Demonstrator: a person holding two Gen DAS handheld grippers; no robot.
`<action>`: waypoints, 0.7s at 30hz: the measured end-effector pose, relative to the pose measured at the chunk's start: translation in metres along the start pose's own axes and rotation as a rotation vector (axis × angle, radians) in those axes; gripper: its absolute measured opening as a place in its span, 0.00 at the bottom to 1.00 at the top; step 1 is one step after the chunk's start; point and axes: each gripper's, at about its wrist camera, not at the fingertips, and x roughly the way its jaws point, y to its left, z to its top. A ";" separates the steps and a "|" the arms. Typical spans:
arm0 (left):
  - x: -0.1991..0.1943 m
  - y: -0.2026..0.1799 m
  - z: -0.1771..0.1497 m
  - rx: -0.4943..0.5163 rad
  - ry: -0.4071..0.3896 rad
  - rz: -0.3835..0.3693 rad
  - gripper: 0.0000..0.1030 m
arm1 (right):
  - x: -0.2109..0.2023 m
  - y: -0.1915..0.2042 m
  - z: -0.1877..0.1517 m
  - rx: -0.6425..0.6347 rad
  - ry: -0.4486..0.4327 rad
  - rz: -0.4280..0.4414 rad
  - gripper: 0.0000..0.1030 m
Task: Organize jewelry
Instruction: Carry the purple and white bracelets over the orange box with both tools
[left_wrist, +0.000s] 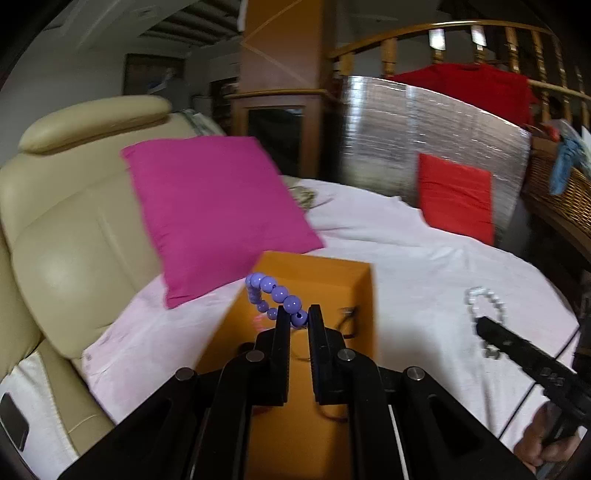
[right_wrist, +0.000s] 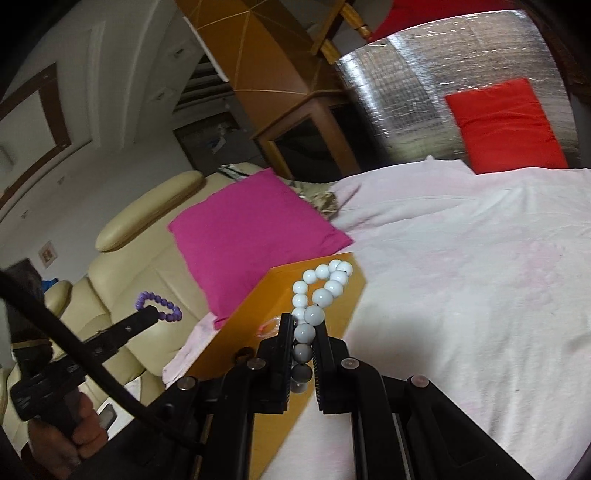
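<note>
Left wrist view: I am gripping the purple bracelet (left_wrist: 275, 295) in my left claw (left_wrist: 299, 317), right claw (right_wrist: 304, 328) clamping the white bracelet (right_wrist: 321, 291), both above the orange box (left_wrist: 314, 280) for stowing.

You hold purple beads (left_wrist: 275, 293) and white beads (right_wrist: 320, 295) above an orange box (left_wrist: 325, 280); beyond lie a pink sheet (right_wrist: 461, 258), magenta cushion (left_wrist: 214, 206) and red cushion (right_wrist: 506, 125).
</note>
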 end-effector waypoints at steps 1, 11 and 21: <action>0.000 0.008 -0.001 -0.010 0.004 0.012 0.09 | 0.002 0.004 -0.002 -0.002 0.001 0.010 0.10; 0.020 0.036 -0.015 -0.053 0.053 0.031 0.09 | 0.024 0.048 -0.025 -0.062 0.060 0.087 0.10; 0.054 0.017 -0.025 -0.041 0.144 -0.068 0.09 | 0.039 0.027 -0.024 -0.028 0.082 0.046 0.10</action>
